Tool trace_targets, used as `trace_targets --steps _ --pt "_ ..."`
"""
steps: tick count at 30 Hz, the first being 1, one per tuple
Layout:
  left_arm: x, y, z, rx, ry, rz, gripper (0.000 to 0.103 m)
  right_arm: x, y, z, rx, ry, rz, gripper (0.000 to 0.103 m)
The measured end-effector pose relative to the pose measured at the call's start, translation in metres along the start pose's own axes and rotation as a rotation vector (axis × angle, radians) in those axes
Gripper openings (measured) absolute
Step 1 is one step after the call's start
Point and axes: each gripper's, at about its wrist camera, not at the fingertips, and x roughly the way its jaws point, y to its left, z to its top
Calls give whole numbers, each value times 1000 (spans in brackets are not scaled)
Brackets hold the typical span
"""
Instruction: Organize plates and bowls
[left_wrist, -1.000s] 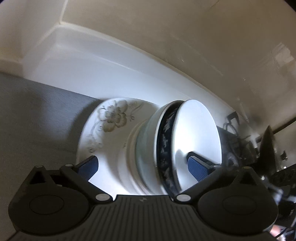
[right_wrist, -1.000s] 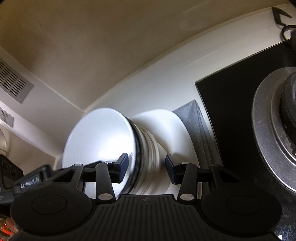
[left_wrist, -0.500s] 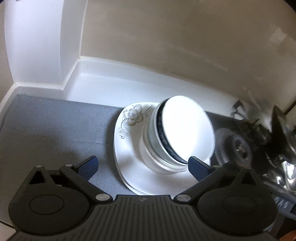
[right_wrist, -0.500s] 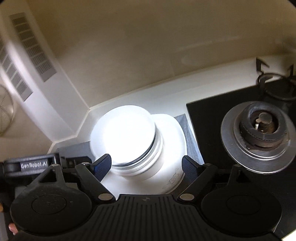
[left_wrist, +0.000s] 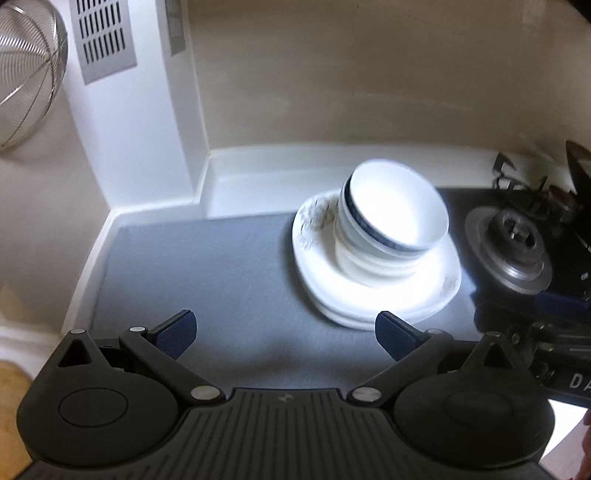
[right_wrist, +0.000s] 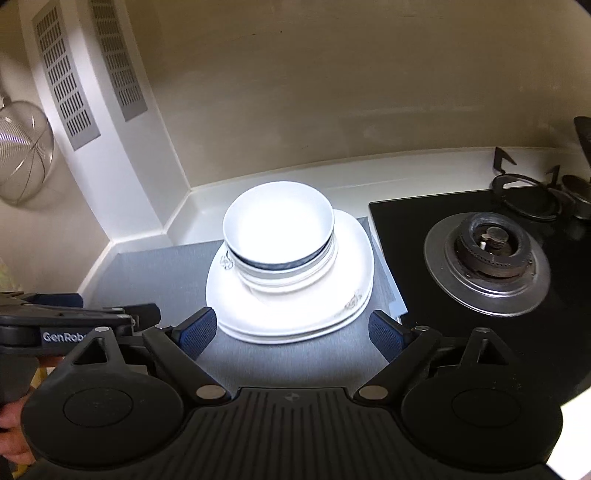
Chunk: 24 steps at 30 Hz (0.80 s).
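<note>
A stack of bowls, white with one dark blue rim showing, stands on stacked white square plates with a floral print, on a grey mat. My left gripper is open, pulled back over the mat to the lower left of the stack, nothing between its fingers. My right gripper hangs in front of the plates' near edge; its jaws are opening wide and hold nothing. The left gripper's body shows at the left of the right wrist view.
A black gas hob with a burner lies right of the mat. A white wall corner with vent grilles stands behind left, and a wire mesh strainer hangs there. A person's hand shows at the lower left.
Both grippers have drawn back and up from the bowl stack, and their views levelled out. The right gripper's jaws opened from a narrow gap around the bowls to wide. The stack stays on the plates.
</note>
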Motion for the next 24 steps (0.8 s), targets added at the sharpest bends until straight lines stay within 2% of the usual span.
trace_targets --steps 4,9,13,17,24 --pt "-10 -1 -10 36 14 58 103 -16 13 -8 -46 -19 -32 92" --pt "-23 -3 -17 15 13 32 103 -28 18 -16 -63 -32 -66 93" --pt "-30 -12 -19 48 -9 52 103 -34 16 -21 -52 -29 -68 93" --pt "-30 -20 -20 62 7 44 103 -37 11 -25 -40 -27 -65 93" --pt "-28 -41 -19 109 24 79 103 -36 -6 -31 -6 -36 -40 93"
